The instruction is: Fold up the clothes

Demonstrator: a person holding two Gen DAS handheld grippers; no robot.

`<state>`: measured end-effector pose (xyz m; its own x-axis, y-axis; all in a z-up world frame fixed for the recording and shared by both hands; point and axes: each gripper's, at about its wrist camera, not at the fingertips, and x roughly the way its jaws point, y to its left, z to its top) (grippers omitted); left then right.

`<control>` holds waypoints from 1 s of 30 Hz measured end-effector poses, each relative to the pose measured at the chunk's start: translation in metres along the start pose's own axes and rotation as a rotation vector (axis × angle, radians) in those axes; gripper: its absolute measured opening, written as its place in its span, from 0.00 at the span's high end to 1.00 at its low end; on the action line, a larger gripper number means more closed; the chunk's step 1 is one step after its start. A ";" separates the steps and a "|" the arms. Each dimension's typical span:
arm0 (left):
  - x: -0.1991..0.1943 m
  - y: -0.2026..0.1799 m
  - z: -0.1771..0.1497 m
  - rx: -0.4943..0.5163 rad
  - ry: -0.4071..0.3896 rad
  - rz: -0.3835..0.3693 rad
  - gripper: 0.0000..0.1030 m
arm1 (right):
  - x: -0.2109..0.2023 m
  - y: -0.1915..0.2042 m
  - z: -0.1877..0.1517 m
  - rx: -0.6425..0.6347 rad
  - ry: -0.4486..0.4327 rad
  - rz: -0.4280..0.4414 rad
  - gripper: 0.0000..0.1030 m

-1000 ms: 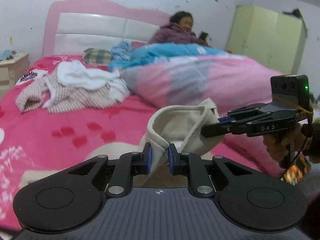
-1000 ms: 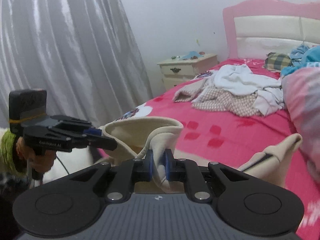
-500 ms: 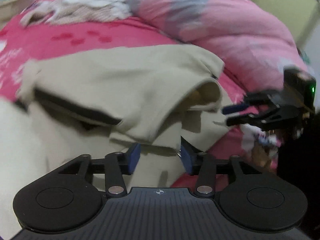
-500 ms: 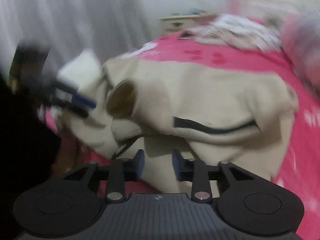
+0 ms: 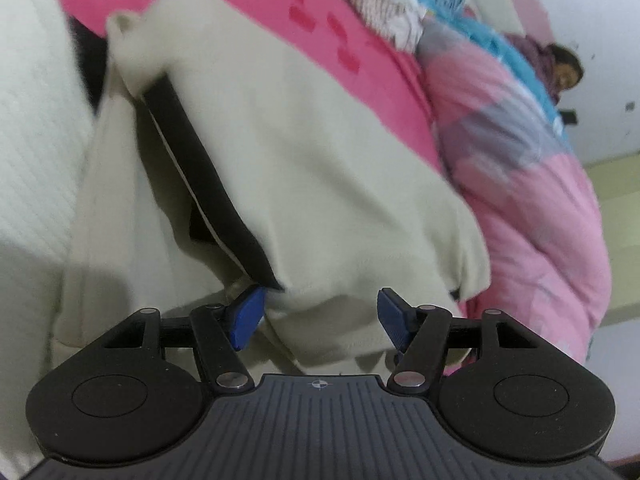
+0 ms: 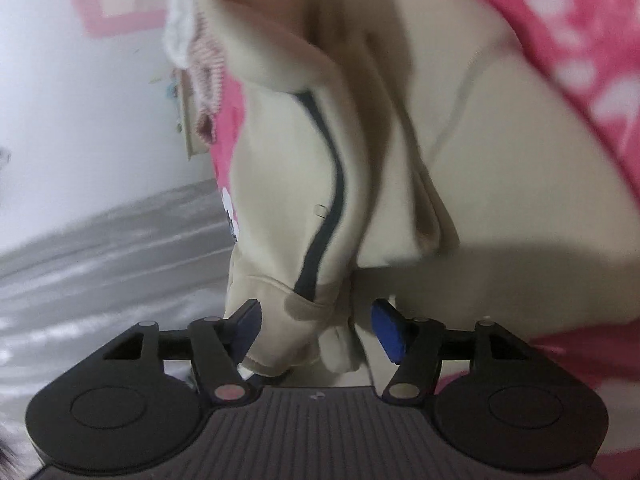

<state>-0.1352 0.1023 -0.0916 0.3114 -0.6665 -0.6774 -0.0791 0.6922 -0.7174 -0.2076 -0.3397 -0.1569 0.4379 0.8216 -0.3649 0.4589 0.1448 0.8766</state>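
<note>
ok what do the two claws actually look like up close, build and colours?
Both match. The left claw has black linkage arms with silver pivot pins, blue ribbed pads at the fingertips, two round black discs at the sides, and a dark grey ribbed base with a small crosshair mark. The right claw is the same build, with blue pads. No cables or sleeves show.

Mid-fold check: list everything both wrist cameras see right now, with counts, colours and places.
Beige fleece garment with black trim: one, spread on the bed, between both claws.
Pink patterned bedsheet: one, under the garment.
Pink quilted duvet: one, right in the left view.
Striped and white clothes pile: one, far end of the bed.
Person in purple: one, behind the duvet.
Grey curtain: one, left in the right view.
Left claw: jaws opening, blue pads off the fabric.
Right claw: jaws opening, fabric between them.
</note>
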 end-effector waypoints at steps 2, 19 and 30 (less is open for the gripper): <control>0.004 0.000 -0.003 -0.002 0.033 0.000 0.40 | 0.006 0.000 0.003 0.016 0.011 0.006 0.37; -0.012 0.000 -0.025 0.100 0.053 0.059 0.94 | 0.031 0.056 -0.003 -0.352 0.091 -0.075 0.84; -0.017 -0.017 -0.049 0.433 0.126 0.220 0.95 | 0.036 0.090 -0.017 -0.841 0.154 -0.383 0.84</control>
<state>-0.1860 0.0884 -0.0760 0.2124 -0.5017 -0.8385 0.2789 0.8536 -0.4400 -0.1632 -0.2875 -0.0860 0.2374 0.6909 -0.6828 -0.1860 0.7223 0.6662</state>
